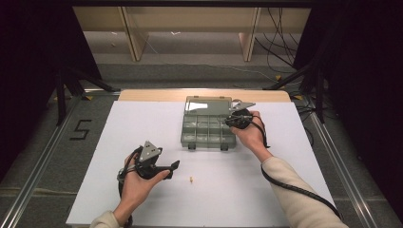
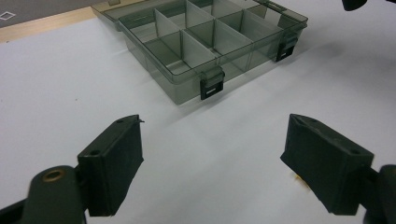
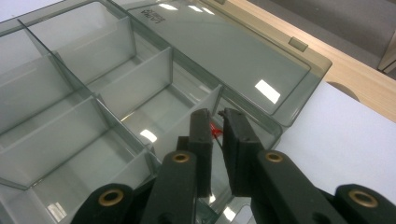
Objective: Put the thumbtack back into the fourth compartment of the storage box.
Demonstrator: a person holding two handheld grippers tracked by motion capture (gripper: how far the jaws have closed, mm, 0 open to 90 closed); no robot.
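Organizer box: smoky grey, see-through plastic, shallow, split by thin walls into rows of small rectangular compartments; two dark latches hanging on the front wall; clear lid swung fully back and lying flat behind the tray, glare patches and a small printed label on it.
Box position: on the white sheet covering the desk, toward the far middle, well apart from the left gripper.
Red piece: tiny, bright red, pinched between the jaws of the right gripper; shape too small to tell.
Right gripper: clenched almost fully, only a narrow slit between the jaws, nipping the red piece; tips lowered over a compartment at the box's back right corner, just beside the lid hinge; whether the piece touches the compartment floor, cannot tell.
Right hand: wrapped around the gripper body at the box's right edge, pale sleeve and black cable trailing toward the near side.
Left gripper: released, jaws spread wide, nothing between them, above bare white sheet in front of the box.
Small tan piece: lying alone on the sheet, near the left gripper's tip, well apart from the box.
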